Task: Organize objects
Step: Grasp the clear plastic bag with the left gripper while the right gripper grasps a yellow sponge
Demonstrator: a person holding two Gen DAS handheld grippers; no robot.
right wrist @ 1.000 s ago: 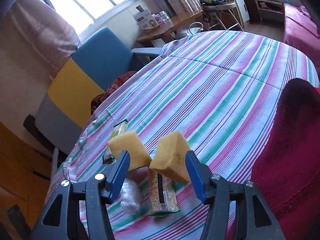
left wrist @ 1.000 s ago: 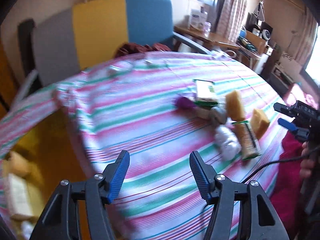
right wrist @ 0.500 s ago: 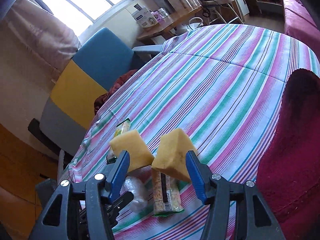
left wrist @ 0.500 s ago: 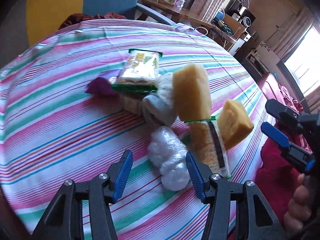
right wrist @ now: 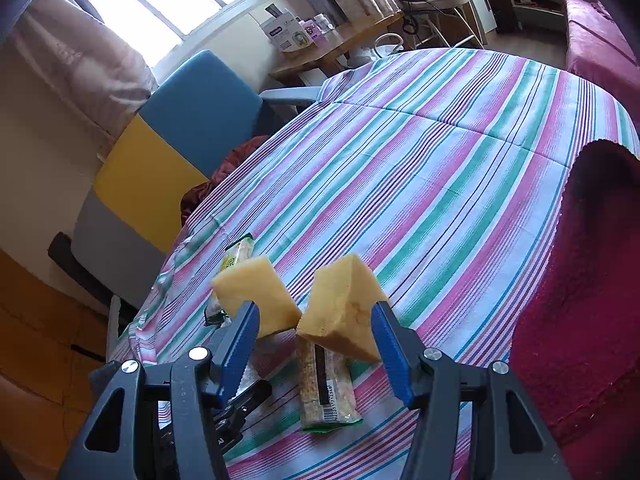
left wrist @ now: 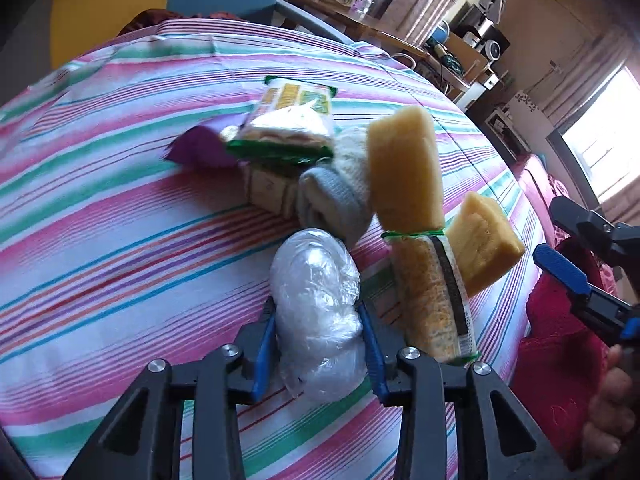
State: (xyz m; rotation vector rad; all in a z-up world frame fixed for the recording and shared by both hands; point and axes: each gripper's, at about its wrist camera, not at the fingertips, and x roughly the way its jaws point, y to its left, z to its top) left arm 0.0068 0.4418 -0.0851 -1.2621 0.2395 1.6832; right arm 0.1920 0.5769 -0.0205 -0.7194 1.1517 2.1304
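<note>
My left hand-held gripper (left wrist: 320,334) straddles the plastic-wrapped bundle (left wrist: 318,312) at lower centre of the striped counter (left wrist: 120,240), pads at its sides, grip looks closed on it. Its long axis runs away from me. Snack bar (left wrist: 434,300) lies just right, socks (left wrist: 336,196) behind. Right hand-held gripper (right wrist: 316,344) is spread, holding nothing, over two sponges (right wrist: 344,308).

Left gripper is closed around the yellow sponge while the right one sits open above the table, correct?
Not the sponge. In the left wrist view the left gripper clamps the clear plastic bundle; both sponges lie free. The right gripper is open, as you say.
</note>
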